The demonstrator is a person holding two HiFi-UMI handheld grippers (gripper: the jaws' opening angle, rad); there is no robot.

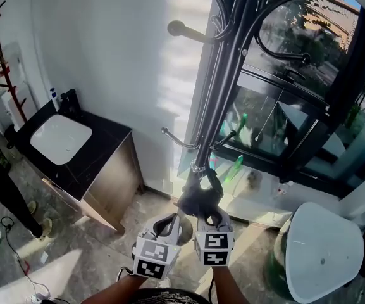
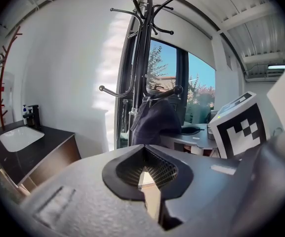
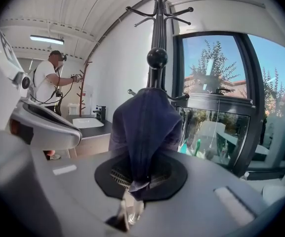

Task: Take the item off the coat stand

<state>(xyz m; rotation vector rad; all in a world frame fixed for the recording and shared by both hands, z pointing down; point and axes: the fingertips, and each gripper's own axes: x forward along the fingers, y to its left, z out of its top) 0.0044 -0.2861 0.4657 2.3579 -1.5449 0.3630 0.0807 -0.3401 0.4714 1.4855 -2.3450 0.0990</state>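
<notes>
A dark navy cloth (image 1: 198, 197) hangs from a low hook of the black coat stand (image 1: 224, 87), right in front of me. My right gripper (image 1: 209, 214) is shut on the cloth's lower end. In the right gripper view the cloth (image 3: 145, 122) drapes down from the ball-tipped hook (image 3: 157, 58) into the pinched jaws of the right gripper (image 3: 132, 186). My left gripper (image 1: 172, 224) hangs just left of the right one, below the cloth and apart from it. Seen from the left gripper view, the left gripper (image 2: 144, 177) has its jaws together with nothing between them, and the cloth (image 2: 155, 122) lies ahead.
A black counter (image 1: 109, 144) with a white sink (image 1: 61, 138) stands to the left against the white wall. A large window (image 1: 309, 106) is behind the stand. A white round-topped object (image 1: 324, 249) sits at lower right. A person (image 3: 51, 80) stands by a red coat stand (image 1: 8, 62).
</notes>
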